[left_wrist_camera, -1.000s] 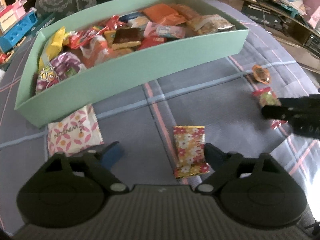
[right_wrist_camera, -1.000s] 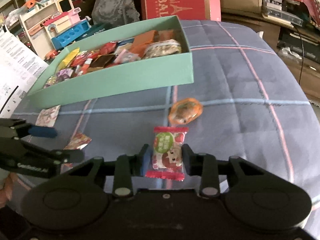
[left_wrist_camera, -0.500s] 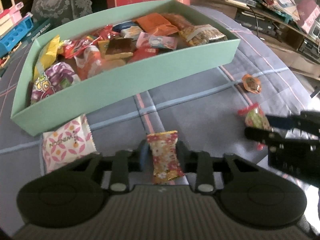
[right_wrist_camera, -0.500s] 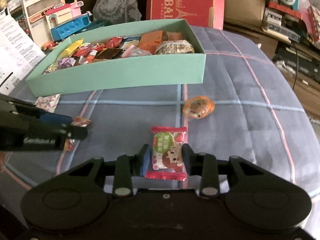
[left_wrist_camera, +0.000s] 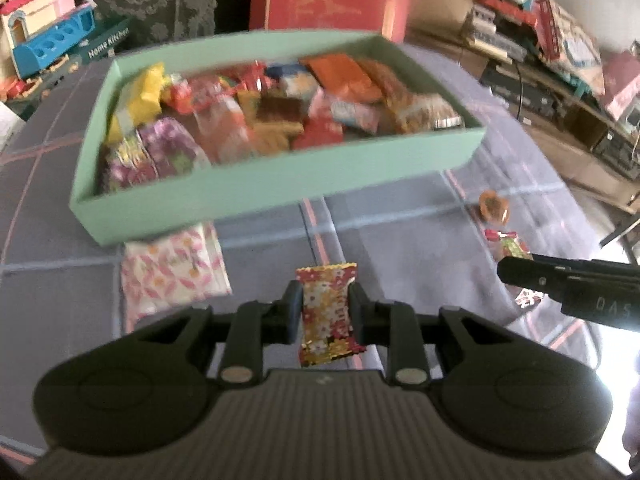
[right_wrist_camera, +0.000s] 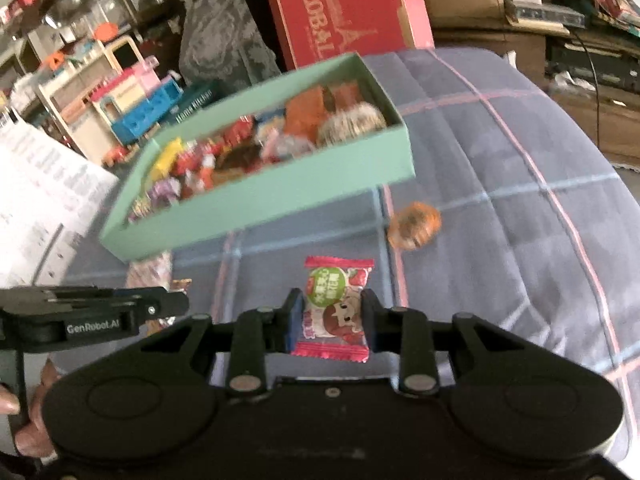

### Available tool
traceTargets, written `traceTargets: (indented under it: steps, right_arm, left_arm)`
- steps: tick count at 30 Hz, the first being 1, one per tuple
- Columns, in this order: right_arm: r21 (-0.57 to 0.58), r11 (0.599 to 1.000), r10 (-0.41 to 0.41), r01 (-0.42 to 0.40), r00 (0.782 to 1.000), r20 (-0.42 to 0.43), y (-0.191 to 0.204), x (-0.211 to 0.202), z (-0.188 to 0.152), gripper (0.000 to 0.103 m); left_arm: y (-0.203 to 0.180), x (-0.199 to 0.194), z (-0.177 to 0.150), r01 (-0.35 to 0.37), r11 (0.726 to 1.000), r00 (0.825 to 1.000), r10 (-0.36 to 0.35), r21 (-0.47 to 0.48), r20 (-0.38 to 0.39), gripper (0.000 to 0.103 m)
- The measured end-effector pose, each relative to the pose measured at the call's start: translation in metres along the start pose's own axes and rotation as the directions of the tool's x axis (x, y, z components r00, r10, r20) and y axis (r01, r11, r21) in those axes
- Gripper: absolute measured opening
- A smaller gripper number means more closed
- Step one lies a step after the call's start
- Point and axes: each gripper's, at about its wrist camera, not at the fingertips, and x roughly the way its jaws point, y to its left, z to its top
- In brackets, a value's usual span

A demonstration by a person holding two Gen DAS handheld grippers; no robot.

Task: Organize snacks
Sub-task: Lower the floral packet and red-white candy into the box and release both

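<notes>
My left gripper [left_wrist_camera: 325, 312] is shut on a red-and-gold floral snack packet [left_wrist_camera: 327, 314] and holds it above the blue plaid cloth [left_wrist_camera: 400, 248]. My right gripper [right_wrist_camera: 330, 322] is shut on a red-and-green candy packet [right_wrist_camera: 335, 308], also lifted. The mint green box [left_wrist_camera: 280, 184] full of snacks stands beyond both; it also shows in the right wrist view [right_wrist_camera: 280, 196]. The right gripper appears at the right of the left wrist view [left_wrist_camera: 516, 270], the left gripper at the left of the right wrist view [right_wrist_camera: 176, 304].
A pink-and-white floral packet [left_wrist_camera: 174, 270] lies in front of the box's left end. An orange round snack [right_wrist_camera: 414, 224] lies on the cloth right of the box; it also shows in the left wrist view [left_wrist_camera: 494, 206]. A red carton [right_wrist_camera: 344, 12] and toys stand behind.
My left gripper closed on the floral packet and lifted it off the cloth. Both grippers rose and moved toward the green box with their packets.
</notes>
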Motion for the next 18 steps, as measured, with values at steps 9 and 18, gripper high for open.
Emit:
traceTargets:
  steps: [9, 18]
  right_arm:
    - [0.033, 0.996, 0.086, -0.089, 0.993, 0.076, 0.019, 0.003, 0.064, 0.030]
    - [0.080, 0.989, 0.115, -0.121, 0.990, 0.076, 0.027, 0.039, 0.118, 0.030]
  left_arm:
    - [0.017, -0.016, 0.059, 0.001, 1.000, 0.995, 0.002, -0.030, 0.098, 0.024]
    - [0.025, 0.006, 0.112, 0.015, 0.998, 0.994, -0.008, -0.063, 0.107, 0.024]
